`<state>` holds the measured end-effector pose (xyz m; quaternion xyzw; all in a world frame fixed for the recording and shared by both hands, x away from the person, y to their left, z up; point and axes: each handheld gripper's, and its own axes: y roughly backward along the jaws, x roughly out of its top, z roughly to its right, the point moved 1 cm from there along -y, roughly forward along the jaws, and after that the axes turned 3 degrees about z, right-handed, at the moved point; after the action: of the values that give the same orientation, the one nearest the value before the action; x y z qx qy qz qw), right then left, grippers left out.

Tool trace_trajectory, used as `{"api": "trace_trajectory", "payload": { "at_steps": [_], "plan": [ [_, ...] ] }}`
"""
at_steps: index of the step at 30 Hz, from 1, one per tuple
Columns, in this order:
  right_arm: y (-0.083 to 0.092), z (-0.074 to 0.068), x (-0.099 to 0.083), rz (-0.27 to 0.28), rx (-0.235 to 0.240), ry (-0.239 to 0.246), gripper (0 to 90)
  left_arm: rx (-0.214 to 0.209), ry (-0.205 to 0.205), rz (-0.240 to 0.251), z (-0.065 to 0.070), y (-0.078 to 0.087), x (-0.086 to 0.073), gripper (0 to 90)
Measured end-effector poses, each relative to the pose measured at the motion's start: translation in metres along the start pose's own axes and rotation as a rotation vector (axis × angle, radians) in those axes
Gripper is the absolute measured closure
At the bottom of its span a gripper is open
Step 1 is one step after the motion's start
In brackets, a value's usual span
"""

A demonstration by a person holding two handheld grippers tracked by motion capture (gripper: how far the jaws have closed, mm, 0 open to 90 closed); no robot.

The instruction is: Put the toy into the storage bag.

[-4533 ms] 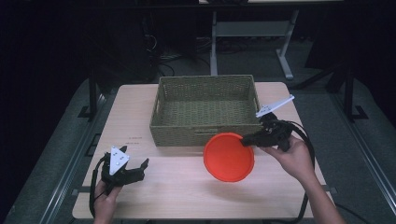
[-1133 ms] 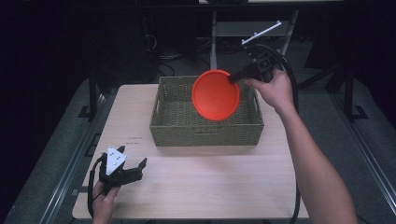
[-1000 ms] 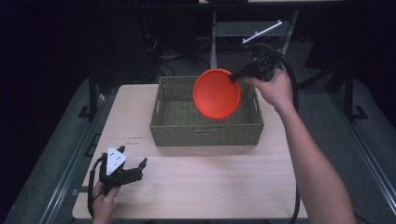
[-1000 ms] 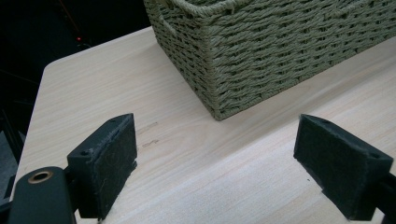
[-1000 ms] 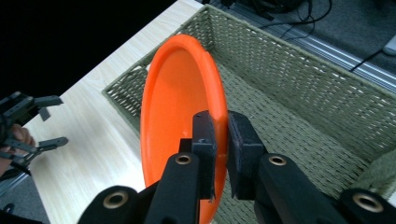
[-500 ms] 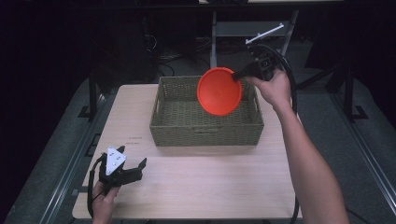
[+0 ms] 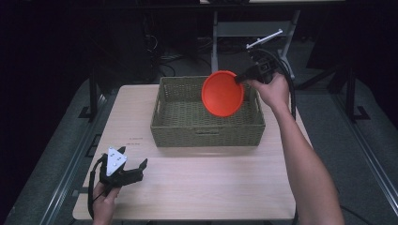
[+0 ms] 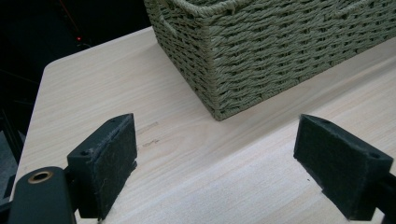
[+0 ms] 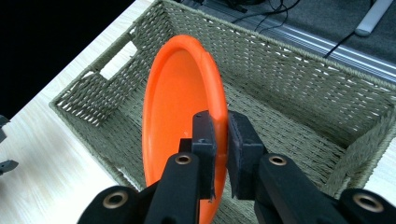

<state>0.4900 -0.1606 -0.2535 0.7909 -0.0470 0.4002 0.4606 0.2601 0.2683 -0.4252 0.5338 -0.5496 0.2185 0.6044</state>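
An orange plate [image 7: 222, 93] [image 9: 180, 126] hangs on edge over the right half of a green woven basket [image 7: 177, 119] [image 9: 299, 79] [image 8: 275, 46]. My right gripper [image 7: 241, 78] [image 9: 220, 135] is shut on the plate's rim, one pad on each face. The basket's inside looks bare under the plate. At the table's front left corner my left gripper [image 7: 136, 169] [image 8: 224, 161] rests low over the wood, jaws open wide, nothing between its pads [image 8: 109, 161]. The basket's near corner lies just ahead of it.
The light wooden table [image 7: 211, 178] has bare wood in front of the basket and to its left. Dark floor, cables and a metal stand [image 7: 220, 33] lie beyond the far edge. The person's right forearm [image 7: 305, 159] crosses the table's right side.
The right gripper has carried the orange plate a little to the right and lower over the basket. The left gripper has stayed where it was.
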Motion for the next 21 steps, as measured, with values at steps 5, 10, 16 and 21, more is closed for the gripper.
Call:
{"api": "trace_trajectory", "payload": {
  "at_steps": [5,10,16,21],
  "plan": [
    [-0.009,0.004,-0.003,-0.004,-0.008,-0.011,82.1,0.0,-0.004,-0.003,0.0,0.0,0.0,12.8],
    [-0.012,0.004,-0.003,-0.009,-0.01,-0.018,82.0,0.0,-0.002,-0.003,0.0,0.0,0.0,12.8],
    [-0.018,0.005,-0.006,-0.007,-0.011,-0.023,82.0,-0.001,-0.006,-0.002,0.0,0.0,0.0,12.8],
    [-0.027,0.01,-0.011,-0.02,-0.019,-0.033,81.9,0.0,-0.004,-0.007,-0.001,0.001,0.0,12.8]
  ]
}}
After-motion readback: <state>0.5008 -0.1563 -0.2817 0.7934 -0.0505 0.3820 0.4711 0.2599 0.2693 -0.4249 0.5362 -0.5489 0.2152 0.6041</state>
